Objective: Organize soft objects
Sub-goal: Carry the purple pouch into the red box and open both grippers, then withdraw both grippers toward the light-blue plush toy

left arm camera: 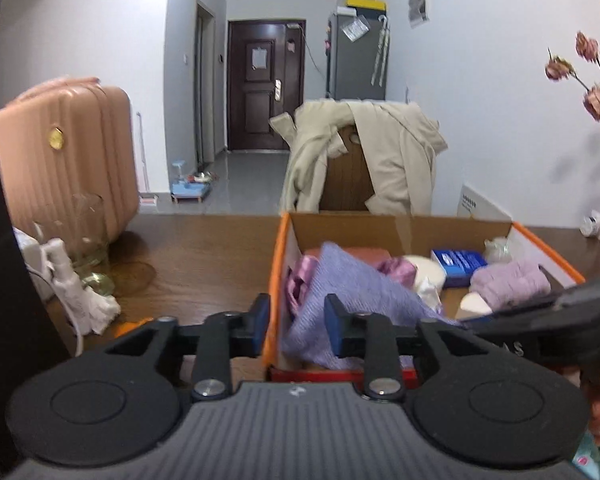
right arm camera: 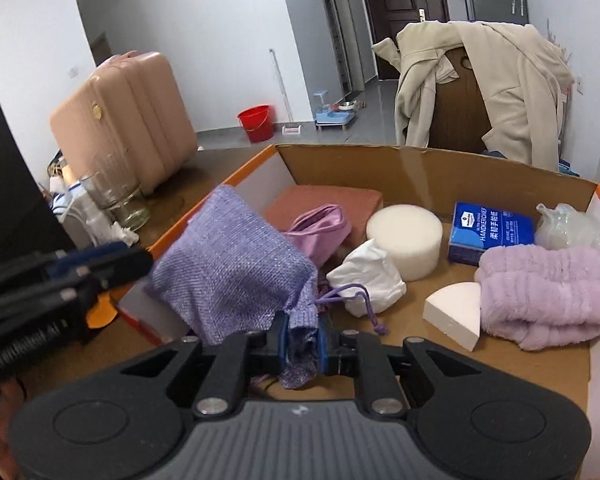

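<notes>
Right gripper (right arm camera: 303,342) pinches the mouth of the lilac knit pouch (right arm camera: 236,264) over the near left part of the cardboard box (right arm camera: 420,168); left gripper (left arm camera: 296,326) holds nothing.

The right jaws clamp the bunched fabric at the pouch's drawstring end, and the body of the pouch stands up and leans toward the box's left wall. The left jaws stand apart, straddling the box's orange left edge, with no fabric pressed between the pads. Inside the box lie a pink satin bag (right arm camera: 320,228), a white foam cylinder (right arm camera: 404,240), a white foam wedge (right arm camera: 454,314), a crumpled white cloth (right arm camera: 370,280), a blue handkerchief pack (right arm camera: 492,232) and a folded lilac towel (right arm camera: 540,300) at the right. The box sits on a brown table (left arm camera: 204,248), near a glass (right arm camera: 116,196) and a pink suitcase (right arm camera: 128,116).
</notes>
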`<state>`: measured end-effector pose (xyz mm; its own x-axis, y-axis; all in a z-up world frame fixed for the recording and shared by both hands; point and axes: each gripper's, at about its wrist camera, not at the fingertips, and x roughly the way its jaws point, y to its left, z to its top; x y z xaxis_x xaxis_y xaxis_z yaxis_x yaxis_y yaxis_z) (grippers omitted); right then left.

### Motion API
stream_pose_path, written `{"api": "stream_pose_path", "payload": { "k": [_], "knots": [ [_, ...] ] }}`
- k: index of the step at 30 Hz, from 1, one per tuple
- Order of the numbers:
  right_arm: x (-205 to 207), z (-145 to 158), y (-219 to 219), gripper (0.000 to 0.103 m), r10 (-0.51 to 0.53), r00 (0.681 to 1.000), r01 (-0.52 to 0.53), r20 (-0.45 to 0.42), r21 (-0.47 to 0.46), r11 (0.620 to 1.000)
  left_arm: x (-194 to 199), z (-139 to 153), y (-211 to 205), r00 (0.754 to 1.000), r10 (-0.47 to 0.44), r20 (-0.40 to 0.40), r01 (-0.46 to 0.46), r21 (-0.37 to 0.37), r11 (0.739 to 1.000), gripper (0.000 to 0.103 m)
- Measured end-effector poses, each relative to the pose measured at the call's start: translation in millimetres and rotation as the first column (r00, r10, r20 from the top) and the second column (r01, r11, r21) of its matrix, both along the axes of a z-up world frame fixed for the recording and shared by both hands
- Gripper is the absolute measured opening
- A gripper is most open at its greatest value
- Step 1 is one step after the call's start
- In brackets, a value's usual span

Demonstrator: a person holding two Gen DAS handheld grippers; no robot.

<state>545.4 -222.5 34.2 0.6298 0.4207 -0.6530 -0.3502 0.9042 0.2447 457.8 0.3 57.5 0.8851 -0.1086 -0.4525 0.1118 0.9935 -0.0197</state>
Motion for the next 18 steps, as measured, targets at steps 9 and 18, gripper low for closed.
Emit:
{"api": "stream_pose_path", "payload": {
  "k": [9, 18],
  "knots": [
    [-38, 45, -27, 0.058, -0.042, 0.995, 0.039, 0.095, 0.029, 0.999, -28, 35, 2, 0.997, 0.030, 0.068, -0.030, 0.002, 1.000, 0.038],
    [-139, 114, -74, 0.076, -0.161, 0.940, 0.136, 0.301, 0.102, 0.985, -114, 74, -7, 0.980, 0.037, 0.197, -0.046, 0.045, 0.998, 0.071]
  ]
}}
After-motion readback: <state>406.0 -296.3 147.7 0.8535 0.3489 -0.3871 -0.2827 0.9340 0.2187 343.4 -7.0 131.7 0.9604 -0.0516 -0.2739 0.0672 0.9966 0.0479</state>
